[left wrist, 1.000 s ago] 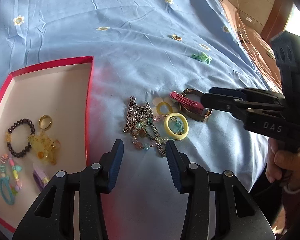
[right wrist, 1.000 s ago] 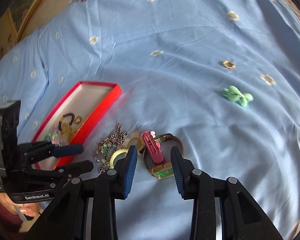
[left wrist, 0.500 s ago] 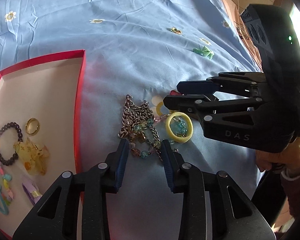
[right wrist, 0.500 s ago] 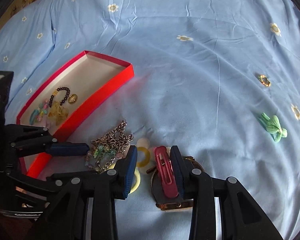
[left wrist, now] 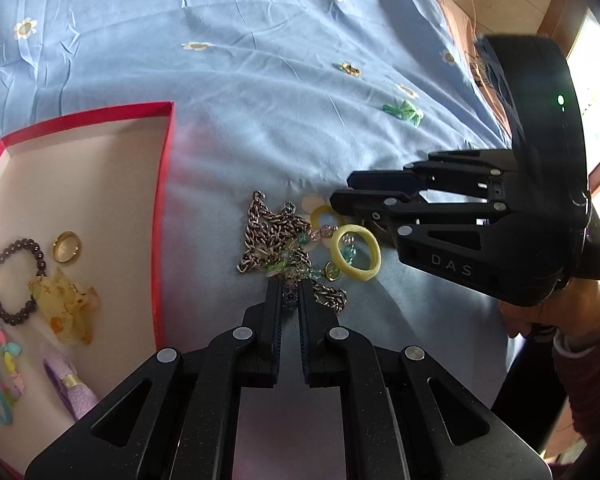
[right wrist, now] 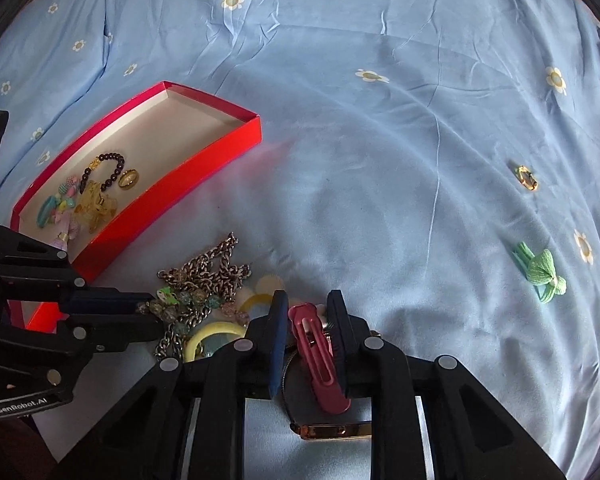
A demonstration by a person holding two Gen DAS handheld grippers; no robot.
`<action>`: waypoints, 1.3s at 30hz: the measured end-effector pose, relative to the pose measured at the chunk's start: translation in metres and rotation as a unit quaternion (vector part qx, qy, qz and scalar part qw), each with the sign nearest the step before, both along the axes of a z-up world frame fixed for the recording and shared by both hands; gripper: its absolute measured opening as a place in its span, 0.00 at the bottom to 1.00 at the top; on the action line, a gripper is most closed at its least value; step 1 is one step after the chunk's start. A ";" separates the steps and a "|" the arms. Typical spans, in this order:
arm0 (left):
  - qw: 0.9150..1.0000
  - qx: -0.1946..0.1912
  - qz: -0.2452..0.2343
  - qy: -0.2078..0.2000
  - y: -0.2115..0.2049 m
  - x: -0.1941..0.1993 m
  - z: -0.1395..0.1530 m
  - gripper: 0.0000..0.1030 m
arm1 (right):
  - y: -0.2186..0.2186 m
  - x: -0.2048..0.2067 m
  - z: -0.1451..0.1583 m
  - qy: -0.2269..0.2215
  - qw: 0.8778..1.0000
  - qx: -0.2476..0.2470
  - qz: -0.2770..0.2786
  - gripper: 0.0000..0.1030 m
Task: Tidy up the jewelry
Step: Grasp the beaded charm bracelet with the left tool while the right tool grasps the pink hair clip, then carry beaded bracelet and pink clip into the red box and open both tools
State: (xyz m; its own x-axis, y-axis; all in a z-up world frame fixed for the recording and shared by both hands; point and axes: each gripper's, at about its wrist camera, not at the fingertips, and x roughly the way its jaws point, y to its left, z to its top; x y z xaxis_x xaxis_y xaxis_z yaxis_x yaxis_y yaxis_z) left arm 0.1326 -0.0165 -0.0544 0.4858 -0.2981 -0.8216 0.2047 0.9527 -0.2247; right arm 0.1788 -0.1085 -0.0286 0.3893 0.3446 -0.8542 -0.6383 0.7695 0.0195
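Observation:
A tangle of silver chain (left wrist: 274, 232) and glass beads lies on the blue bedsheet, also in the right wrist view (right wrist: 208, 274). My left gripper (left wrist: 289, 300) is shut on the near end of the chain and beads. My right gripper (right wrist: 306, 306) is partly closed around a dark red hair clip (right wrist: 320, 360) lying on a gold watch (right wrist: 332, 430); the fingers stand on both sides of it. Two yellow rings (left wrist: 356, 252) lie beside the chain. The red box (left wrist: 166, 184) at left holds a bead bracelet (left wrist: 16, 280), a gold ring (left wrist: 67, 246) and other pieces.
A green bow hair tie (right wrist: 542, 270) and a small gold ring (right wrist: 526, 177) lie farther right on the sheet. The bed edge and a wooden frame (left wrist: 556, 4) are at far right in the left wrist view.
My left gripper moved forward and closed on the chain and beads. My right gripper moved in over the hair clip and narrowed around it.

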 end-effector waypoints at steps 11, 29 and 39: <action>0.999 -0.016 0.009 -0.050 0.007 -0.019 0.042 0.06 | -0.038 -0.017 0.037 -0.009 0.993 0.103 -0.056 0.18; 0.993 -0.037 0.062 -0.095 0.056 -0.065 0.084 0.06 | -0.030 -0.057 0.077 -0.003 0.971 0.229 -0.064 0.18; 0.987 -0.036 0.116 -0.104 0.108 -0.070 0.084 0.06 | 0.016 -0.058 0.075 0.008 0.973 0.231 -0.030 0.18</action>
State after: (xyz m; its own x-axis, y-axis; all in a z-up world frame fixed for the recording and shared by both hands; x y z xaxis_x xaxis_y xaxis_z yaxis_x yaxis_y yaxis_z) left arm 0.0629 0.0915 0.0300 0.7035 -0.2125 -0.6782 0.0309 0.9625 -0.2696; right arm 0.1206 -0.0923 0.0463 0.4091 0.6693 -0.6202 -0.5890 0.7128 0.3807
